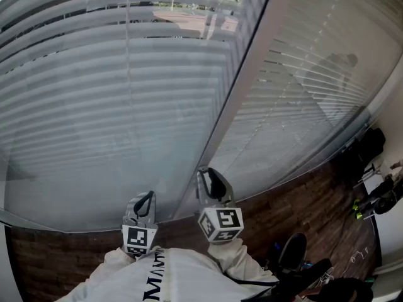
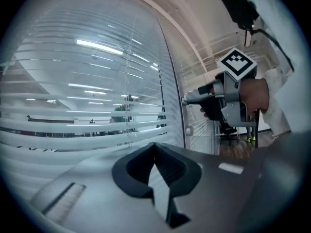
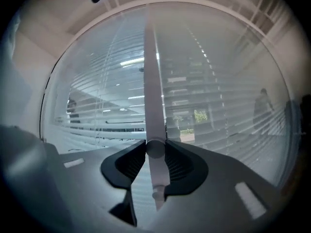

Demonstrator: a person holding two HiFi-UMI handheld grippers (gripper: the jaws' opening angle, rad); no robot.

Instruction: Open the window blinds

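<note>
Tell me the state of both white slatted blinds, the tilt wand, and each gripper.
White slatted blind on the left: down, slats partly tilted open.
White slatted blind on the right: down, slats tilted, only thin gaps.
Pale grey tilt wand: hanging upright, clamped.
Left gripper: shut, empty.
Right gripper: shut on the wand.

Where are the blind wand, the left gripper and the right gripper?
blind wand (image 3: 153, 96): right gripper view, on its shaft.
left gripper (image 2: 155, 148): left gripper view, midway between its fingertips.
right gripper (image 1: 211, 176): head view, midway between its fingertips.
</note>
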